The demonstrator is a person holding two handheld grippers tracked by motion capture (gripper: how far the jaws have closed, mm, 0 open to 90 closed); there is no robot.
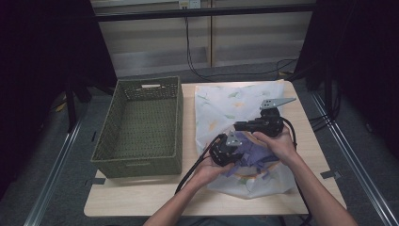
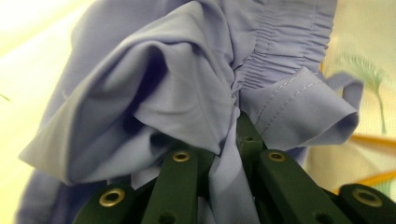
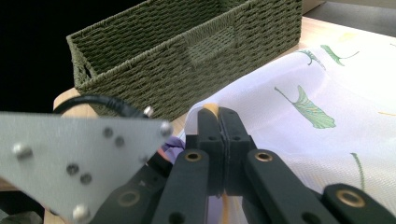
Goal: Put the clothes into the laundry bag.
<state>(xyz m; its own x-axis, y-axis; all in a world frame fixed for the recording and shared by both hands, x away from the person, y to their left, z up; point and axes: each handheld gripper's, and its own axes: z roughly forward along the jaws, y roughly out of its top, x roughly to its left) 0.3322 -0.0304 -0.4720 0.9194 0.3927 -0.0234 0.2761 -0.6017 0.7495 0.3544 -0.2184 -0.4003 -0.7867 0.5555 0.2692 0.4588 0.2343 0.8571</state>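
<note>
A lavender garment (image 1: 256, 157) with a gathered waistband lies bunched on a white leaf-printed cloth (image 1: 226, 101) on the table. My left gripper (image 1: 226, 153) is at the garment's left edge. In the left gripper view the gripper (image 2: 233, 135) is shut on a fold of the lavender garment (image 2: 163, 84), which bulges over the jaws. My right gripper (image 1: 238, 126) points left just above it. In the right gripper view the gripper (image 3: 218, 114) has its jaws pressed together on a thin fold of the white printed cloth (image 3: 327, 140). The left gripper's grey plate (image 3: 79, 158) shows close by.
A dark green woven basket (image 1: 141, 162) with nothing in it stands left of the cloths; its handled end wall (image 3: 187, 60) faces the right gripper. Bare wooden table (image 1: 141, 197) runs along the front edge. Cables trail from both grippers toward the person.
</note>
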